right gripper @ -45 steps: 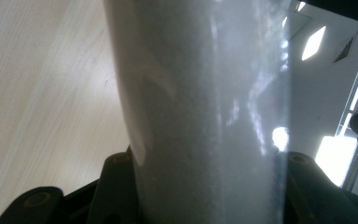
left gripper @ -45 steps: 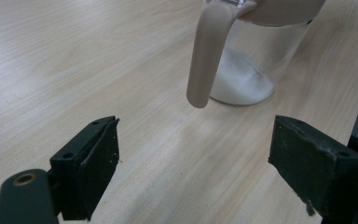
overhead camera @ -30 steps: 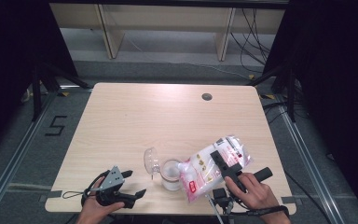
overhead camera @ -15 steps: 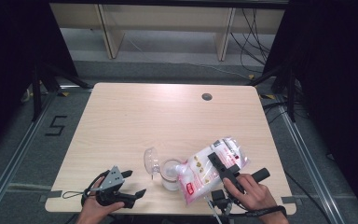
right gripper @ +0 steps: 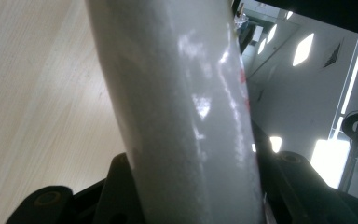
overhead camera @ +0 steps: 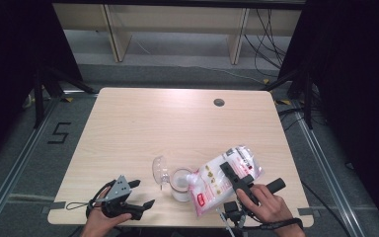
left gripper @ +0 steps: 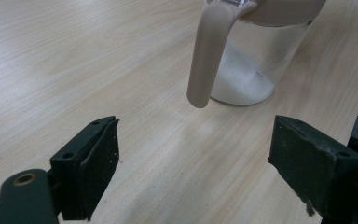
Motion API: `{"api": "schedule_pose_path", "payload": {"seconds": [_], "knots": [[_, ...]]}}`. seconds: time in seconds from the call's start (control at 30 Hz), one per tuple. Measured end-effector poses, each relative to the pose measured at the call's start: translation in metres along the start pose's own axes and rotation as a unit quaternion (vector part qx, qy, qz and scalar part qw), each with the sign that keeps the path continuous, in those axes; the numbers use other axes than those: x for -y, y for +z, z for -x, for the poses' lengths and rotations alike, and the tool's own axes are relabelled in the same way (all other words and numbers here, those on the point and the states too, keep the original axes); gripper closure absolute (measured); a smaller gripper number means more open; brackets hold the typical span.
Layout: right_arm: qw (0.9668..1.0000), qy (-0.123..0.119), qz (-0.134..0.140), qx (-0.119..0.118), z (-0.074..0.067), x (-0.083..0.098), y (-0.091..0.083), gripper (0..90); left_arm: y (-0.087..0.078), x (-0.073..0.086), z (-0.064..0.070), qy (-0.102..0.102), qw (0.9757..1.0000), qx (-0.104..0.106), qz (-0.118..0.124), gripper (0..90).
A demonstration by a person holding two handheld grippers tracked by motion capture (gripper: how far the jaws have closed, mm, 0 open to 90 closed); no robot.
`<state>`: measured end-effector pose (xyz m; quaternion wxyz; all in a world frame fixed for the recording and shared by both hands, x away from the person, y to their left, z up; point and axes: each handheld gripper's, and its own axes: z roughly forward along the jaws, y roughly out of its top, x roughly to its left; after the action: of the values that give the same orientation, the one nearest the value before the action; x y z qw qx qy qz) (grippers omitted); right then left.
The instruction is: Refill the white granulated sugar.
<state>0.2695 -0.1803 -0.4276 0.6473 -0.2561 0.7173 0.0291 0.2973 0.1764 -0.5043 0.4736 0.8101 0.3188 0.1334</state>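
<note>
Bag (overhead camera: 222, 180): pinched by right gripper (overhead camera: 237, 180), mouth hidden at jug (overhead camera: 180, 183). Left gripper (overhead camera: 140, 193): spread, empty. Table (overhead camera: 177, 123): pale wood; dark room.

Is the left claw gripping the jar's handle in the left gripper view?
No. The left claw stands open with only bare table between its jaws, and the jar with its handle sits farther off, untouched.

Jar (left gripper: 256, 60) beyond spread fingers (left gripper: 91, 168)
</note>
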Motion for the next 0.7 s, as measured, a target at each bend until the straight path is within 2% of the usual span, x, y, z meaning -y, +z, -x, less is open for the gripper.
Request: {"api": "schedule_pose_path", "payload": {"seconds": [0.07,0.13,0.17,0.2,0.23,0.33,0.37,0.4,0.43,0.47,0.5,0.57,0.63,0.7], "knots": [[1.0000,0.002,0.000,-0.001,0.0000,-0.0002,-0.0003,62.7,-0.0001,0.0004,0.0013,-0.005,1.0000,0.000,0.004,15.5],[1.0000,0.000,0.002,0.000,0.0007,0.0000,-0.0007,62.8,-0.0002,-0.0007,-0.0002,0.002,1.0000,0.000,0.005,15.5],[0.9999,0.012,-0.002,-0.002,-0.0011,0.0005,-0.0014,62.9,-0.0005,-0.0009,-0.0016,0.013,0.9999,0.001,0.001,15.5],[0.9999,0.015,-0.003,-0.001,-0.0014,0.0007,-0.0018,62.9,-0.0004,0.0002,0.0002,-0.001,1.0000,0.000,-0.001,15.5],[0.9999,0.014,-0.003,-0.002,-0.0012,0.0006,-0.0017,63.0,-0.0001,0.0006,0.0014,-0.005,1.0000,0.000,0.004,15.5],[1.0000,0.008,0.003,-0.002,0.0006,-0.0002,-0.0021,63.2,-0.0010,-0.0007,-0.0005,0.005,1.0000,0.000,0.001,15.5],[1.0000,-0.002,0.008,-0.003,0.0031,-0.0006,-0.0014,63.3,-0.0002,-0.0007,-0.0009,0.010,0.9999,0.000,0.004,15.5],[0.9998,0.016,0.007,0.001,0.0008,-0.0017,-0.0016,63.3,-0.0002,0.0004,0.0010,-0.004,1.0000,-0.001,0.001,15.6],[0.9999,0.009,0.007,0.000,0.0010,-0.0015,-0.0019,63.4,-0.0001,0.0005,0.0013,-0.003,1.0000,0.000,0.004,15.6],[0.9999,0.013,0.005,-0.003,0.0008,-0.0023,-0.0021,63.5,-0.0009,0.0001,0.0006,-0.001,1.0000,-0.002,0.000,15.5],[0.9996,0.028,0.006,-0.004,-0.0009,-0.0030,-0.0025,63.6,-0.0008,-0.0004,-0.0001,0.002,1.0000,-0.001,0.001,15.6],[0.9998,0.015,0.012,-0.004,0.0017,-0.0036,-0.0022,63.6,-0.0001,-0.0001,-0.0002,0.001,1.0000,0.000,0.000,15.6],[0.9997,0.023,0.009,-0.006,0.0006,-0.0041,-0.0025,63.6,-0.0002,0.0001,0.0007,0.003,1.0000,0.000,0.004,15.5],[0.9998,0.010,0.017,0.002,0.0031,-0.0039,-0.0019,63.7,-0.0006,-0.0004,0.0004,-0.001,1.0000,-0.001,0.001,15.6]]}}
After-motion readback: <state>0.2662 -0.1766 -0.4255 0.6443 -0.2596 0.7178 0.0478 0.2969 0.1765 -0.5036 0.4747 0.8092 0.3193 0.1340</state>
